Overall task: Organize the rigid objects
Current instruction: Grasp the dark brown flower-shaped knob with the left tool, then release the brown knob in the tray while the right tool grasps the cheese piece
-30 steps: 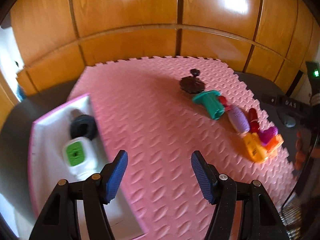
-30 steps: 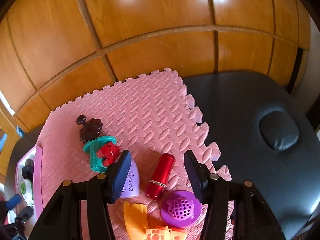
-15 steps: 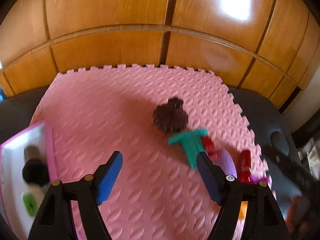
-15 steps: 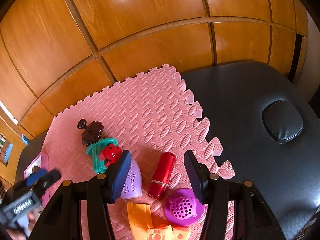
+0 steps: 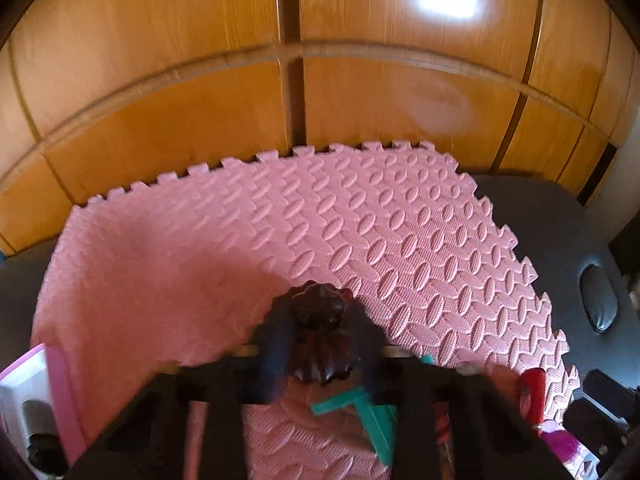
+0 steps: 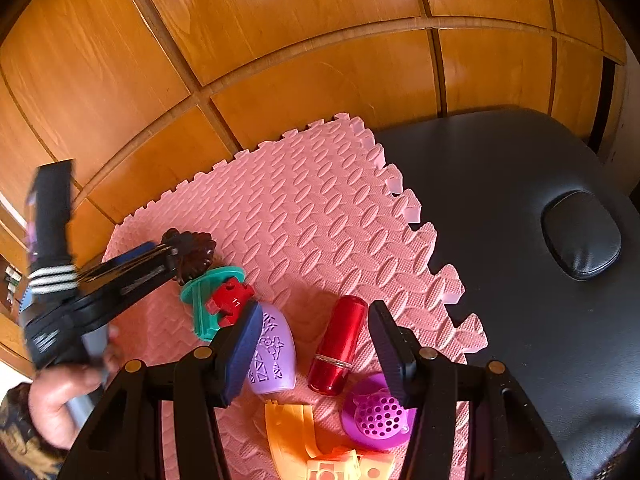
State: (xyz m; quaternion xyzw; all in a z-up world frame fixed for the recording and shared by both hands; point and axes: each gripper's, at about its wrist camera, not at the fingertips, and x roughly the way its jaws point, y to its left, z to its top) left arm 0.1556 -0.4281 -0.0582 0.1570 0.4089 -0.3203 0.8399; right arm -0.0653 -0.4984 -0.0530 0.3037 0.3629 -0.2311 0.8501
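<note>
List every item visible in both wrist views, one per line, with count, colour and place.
foam mat: one, pink, on the black padded table
padded table: one, black, against the wooden panels
wooden panels: several, orange-brown, behind the table
dark brown ridged toy: one, between the left jaws
teal flanged piece: one, beside the brown toy
red block: one, resting on the teal piece
lilac patterned piece: one, by the right gripper's left pad
red cylinder: one, lying between the right jaws' line
magenta perforated disc: one, near mat edge
orange pieces: a few, nearest the camera
white tray: one, pink-rimmed, far left
left gripper: closed on the brown toy
right gripper: open, above the toys
hand: one, holding the left gripper
</note>
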